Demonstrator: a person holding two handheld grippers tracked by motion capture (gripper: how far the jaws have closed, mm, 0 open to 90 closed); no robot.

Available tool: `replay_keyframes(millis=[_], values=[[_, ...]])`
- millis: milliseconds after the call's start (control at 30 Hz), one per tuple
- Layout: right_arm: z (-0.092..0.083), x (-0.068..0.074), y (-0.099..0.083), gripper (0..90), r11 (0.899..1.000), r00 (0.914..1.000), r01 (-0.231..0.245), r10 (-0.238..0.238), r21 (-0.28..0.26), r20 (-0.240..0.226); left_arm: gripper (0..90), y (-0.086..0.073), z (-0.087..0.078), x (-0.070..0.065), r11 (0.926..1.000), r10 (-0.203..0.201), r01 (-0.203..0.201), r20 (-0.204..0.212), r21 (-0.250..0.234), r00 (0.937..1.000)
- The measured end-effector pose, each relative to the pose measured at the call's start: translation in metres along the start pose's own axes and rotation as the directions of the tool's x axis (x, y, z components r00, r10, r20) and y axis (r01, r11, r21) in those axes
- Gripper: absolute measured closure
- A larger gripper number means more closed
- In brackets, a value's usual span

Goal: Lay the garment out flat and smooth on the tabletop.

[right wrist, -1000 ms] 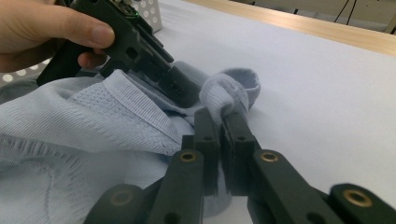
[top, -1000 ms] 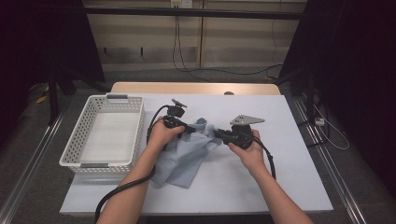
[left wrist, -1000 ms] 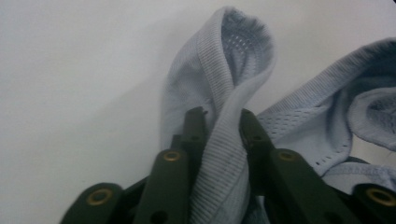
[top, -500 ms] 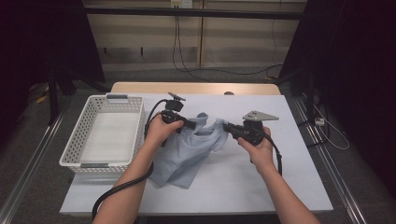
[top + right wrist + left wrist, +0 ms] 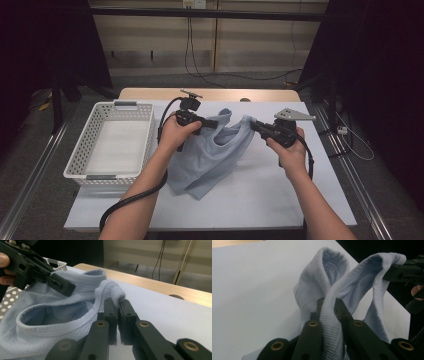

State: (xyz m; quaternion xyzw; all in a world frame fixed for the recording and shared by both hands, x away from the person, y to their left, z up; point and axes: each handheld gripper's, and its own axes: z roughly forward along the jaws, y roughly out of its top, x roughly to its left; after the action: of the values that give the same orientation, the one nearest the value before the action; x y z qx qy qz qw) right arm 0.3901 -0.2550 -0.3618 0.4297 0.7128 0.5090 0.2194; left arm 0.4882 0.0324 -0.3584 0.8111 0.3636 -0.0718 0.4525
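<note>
Pale blue mesh shirt (image 5: pixel 210 155); white perforated basket (image 5: pixel 90 150); black grippers

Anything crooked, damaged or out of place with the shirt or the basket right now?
Nothing stands out. The light blue shirt hangs by its ribbed edge between the left gripper and the right gripper, both shut on it, its lower part lying rumpled on the table. No tear shows. The white basket sits square at the left.

Even overhead light falls on the white table (image 5: pixel 260 195), with dark surroundings at both sides. Shadows are soft. In the gripper views the near jaws are slightly blurred, the background soft.
</note>
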Motion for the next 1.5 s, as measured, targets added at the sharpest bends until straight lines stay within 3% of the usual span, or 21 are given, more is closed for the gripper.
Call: replay_keyframes(millis=[633, 833, 867, 900, 933, 967, 1000, 1033, 1067, 1100, 1133, 1167, 1233, 1267, 1367, 1500], values=[[0.008, -0.017, -0.001, 86.8, 0.998, 0.9976, -0.062, 0.061, 0.014, 0.033, 85.3, 0.006, -0.012, 0.013, 0.9993, -0.007, 0.007, -0.014, -0.036, 0.9999], [0.014, -0.028, 0.011, 86.9, 0.995, 0.9959, -0.077, 0.074, 0.057, 0.052, 85.3, 0.018, -0.019, 0.019, 0.9988, -0.016, 0.015, -0.022, -0.046, 0.9996], [0.020, -0.037, 0.022, 86.9, 0.994, 0.9943, -0.073, 0.067, 0.078, 0.084, 85.3, 0.024, -0.022, 0.023, 0.9952, -0.021, 0.016, -0.048, -0.096, 0.9986], [0.020, -0.037, 0.022, 86.9, 0.994, 0.9943, -0.073, 0.067, 0.078, 0.084, 85.1, 0.024, -0.022, 0.023, 0.9952, -0.021, 0.016, -0.048, -0.096, 0.9986], [0.027, -0.048, 0.038, 86.6, 0.995, 0.9850, -0.092, 0.088, 0.023, 0.149, 82.6, 0.031, -0.023, 0.029, 0.9855, -0.013, -0.003, -0.092, -0.170, 0.9956], [0.027, -0.048, 0.038, 86.6, 0.995, 0.9850, -0.092, 0.088, 0.023, 0.149, 75.1, 0.031, -0.023, 0.029, 0.9855, -0.013, -0.003, -0.092, -0.170, 0.9956], [0.036, -0.054, 0.050, 61.3, 0.997, 0.9710, -0.073, 0.075, -0.014, 0.227, 56.7, 0.035, -0.020, 0.033, 0.9773, 0.001, -0.035, -0.162, -0.209, 0.9867], [0.041, -0.054, 0.053, 44.8, 0.998, 0.9529, -0.057, 0.058, -0.013, 0.298, 47.3, 0.035, -0.020, 0.033, 0.9773, 0.001, -0.035, -0.162, -0.209, 0.9867], [0.044, -0.053, 0.055, 42.0, 0.998, 0.9489, -0.063, 0.065, -0.015, 0.309, 42.1, 0.034, -0.017, 0.033, 0.9829, 0.015, -0.047, -0.180, -0.178, 0.9836], [0.045, -0.052, 0.053, 40.6, 0.995, 0.9542, -0.092, 0.096, -0.026, 0.283, 35.1, 0.032, -0.015, 0.034, 0.9874, 0.006, -0.035, -0.184, -0.155, 0.9829], [0.045, -0.052, 0.053, 40.6, 0.995, 0.9542, -0.092, 0.096, -0.026, 0.283, 24.7, 0.032, -0.015, 0.034, 0.9874, 0.006, -0.035, -0.184, -0.155, 0.9829], [0.047, -0.048, 0.046, 28.2, 0.993, 0.9621, -0.114, 0.115, -0.016, 0.247, 19.6, 0.026, -0.011, 0.036, 0.9900, 0.003, -0.032, -0.200, -0.138, 0.9797], [0.048, -0.045, 0.041, 26.1, 0.994, 0.9673, -0.106, 0.103, 0.000, 0.232, 17.2, 0.023, -0.010, 0.038, 0.9894, -0.001, -0.027, -0.196, -0.142, 0.9807], [0.048, -0.042, 0.030, 25.6, 0.992, 0.9728, -0.123, 0.115, 0.029, 0.201, 15.0, 0.017, -0.010, 0.041, 0.9904, -0.014, -0.014, -0.203, -0.137, 0.9791], [0.043, -0.037, 0.019, 24.6, 0.991, 0.9785, -0.132, 0.125, 0.030, 0.164, 12.3, 0.012, -0.010, 0.042, 0.9908, -0.016, -0.012, -0.207, -0.135, 0.9781], [0.038, -0.032, 0.008, 23.4, 0.991, 0.9818, -0.123, 0.113, 0.060, 0.153, 10.8, 0.005, -0.016, 0.035, 0.9917, 0.012, -0.039, -0.218, -0.122, 0.9759]])
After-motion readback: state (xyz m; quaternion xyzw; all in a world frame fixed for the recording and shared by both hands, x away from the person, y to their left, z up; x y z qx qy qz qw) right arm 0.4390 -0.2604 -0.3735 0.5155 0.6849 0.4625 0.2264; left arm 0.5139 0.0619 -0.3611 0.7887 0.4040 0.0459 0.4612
